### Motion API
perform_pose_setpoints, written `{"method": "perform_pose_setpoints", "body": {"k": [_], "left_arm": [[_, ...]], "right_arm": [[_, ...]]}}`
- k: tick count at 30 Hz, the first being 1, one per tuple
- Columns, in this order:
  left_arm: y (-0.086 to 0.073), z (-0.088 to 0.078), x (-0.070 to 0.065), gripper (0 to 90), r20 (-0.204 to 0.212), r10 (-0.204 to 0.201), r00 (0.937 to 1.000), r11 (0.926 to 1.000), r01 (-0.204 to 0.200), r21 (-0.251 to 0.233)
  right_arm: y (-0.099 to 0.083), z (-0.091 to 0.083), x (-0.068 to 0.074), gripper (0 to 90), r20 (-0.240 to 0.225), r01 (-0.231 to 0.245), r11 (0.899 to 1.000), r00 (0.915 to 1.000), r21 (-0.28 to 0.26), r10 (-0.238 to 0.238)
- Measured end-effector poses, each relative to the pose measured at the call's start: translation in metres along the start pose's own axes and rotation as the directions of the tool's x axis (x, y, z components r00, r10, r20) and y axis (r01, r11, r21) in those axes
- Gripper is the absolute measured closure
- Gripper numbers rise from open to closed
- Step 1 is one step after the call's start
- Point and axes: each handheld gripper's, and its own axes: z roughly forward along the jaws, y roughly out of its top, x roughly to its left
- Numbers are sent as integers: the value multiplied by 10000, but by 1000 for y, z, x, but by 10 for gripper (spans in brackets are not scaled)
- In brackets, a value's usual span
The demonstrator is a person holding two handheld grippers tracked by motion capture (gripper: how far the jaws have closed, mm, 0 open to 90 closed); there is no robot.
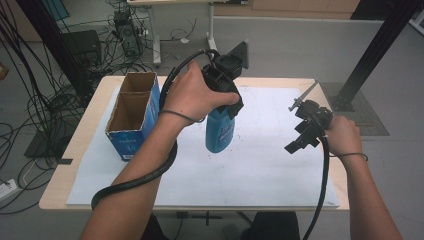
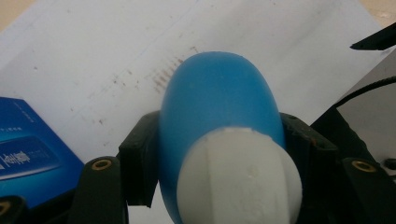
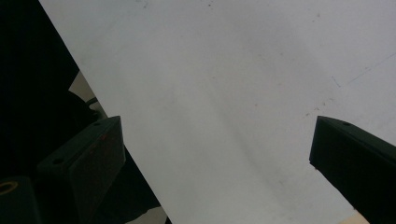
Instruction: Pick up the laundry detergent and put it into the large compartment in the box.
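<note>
The left gripper (image 1: 225,102) is clamped on the blue bottle (image 1: 220,131) just below its white cap (image 2: 239,179), holding it upright just right of the open blue box (image 1: 133,116). Well right of the box, the right gripper (image 1: 300,142) hangs over the white sheet (image 1: 260,165), jaws wide apart, nothing between them.

Soft, even overhead light fell on my table; shadows stayed faint. My left claw's camera blurred the blue bottle (image 2: 219,116) and its white cap (image 2: 238,177), too near. My right claw's jaws looked dark against the bright white sheet (image 3: 233,93).
</note>
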Motion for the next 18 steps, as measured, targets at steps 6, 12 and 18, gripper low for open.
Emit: {"method": "perform_pose_setpoints", "body": {"k": [6, 12, 18], "left_arm": [[7, -19, -2, 376, 31, 9, 10000, 9998, -8, -194], [16, -43, -6, 377, -18, 78, 10000, 9994, -78, -332], [26, -75, -9, 377, 110, 207, 9997, 9983, -201, -556]], "right_arm": [[-1, -2, 0, 32, 18, 19, 10000, 10000, -22, -19], [-2, -4, 0, 31, -11, -19, 9999, 10000, -102, 19], [-3, -6, -1, 31, 15, -26, 9999, 10000, -131, 26]]}}
